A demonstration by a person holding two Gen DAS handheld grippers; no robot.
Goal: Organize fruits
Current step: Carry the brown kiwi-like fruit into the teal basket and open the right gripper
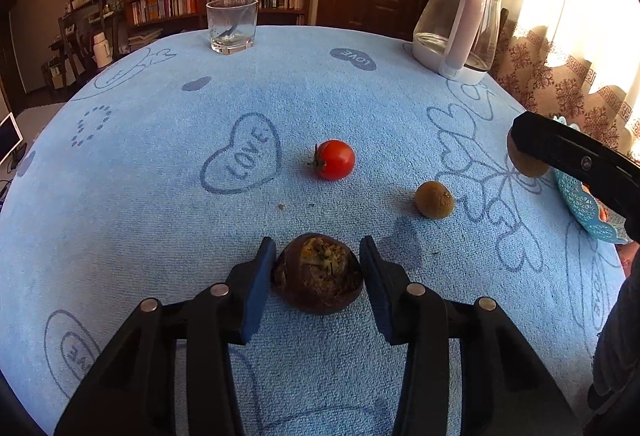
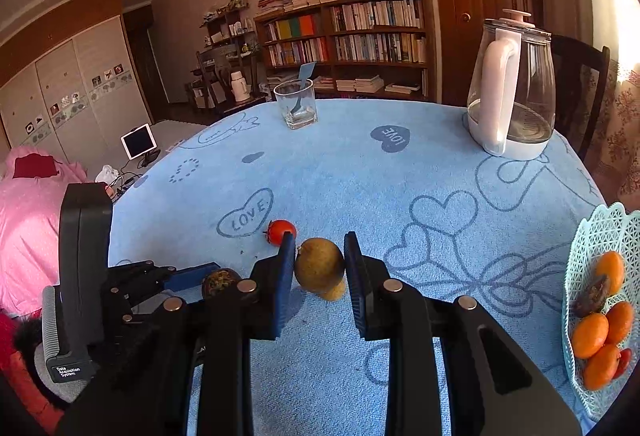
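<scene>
Left wrist: L tool [image 1: 318,268] clamps dark fruit [image 1: 318,274]; R tool [image 2: 319,264] clamps 1 longan [image 2: 319,263]; 1 tomato [image 1: 335,159].

The right claw [image 2: 319,268] grips a tan round fruit [image 2: 319,263] above the blue-clothed counter [image 2: 360,187]. A second tan fruit [image 2: 335,292] lies just beneath. Behind sits a red tomato [image 2: 280,230]. At the counter's right edge, a lattice basket [image 2: 592,236] holds oranges [image 2: 590,334]. The left claw [image 2: 216,282] grips a dark fruit [image 2: 218,282].
</scene>
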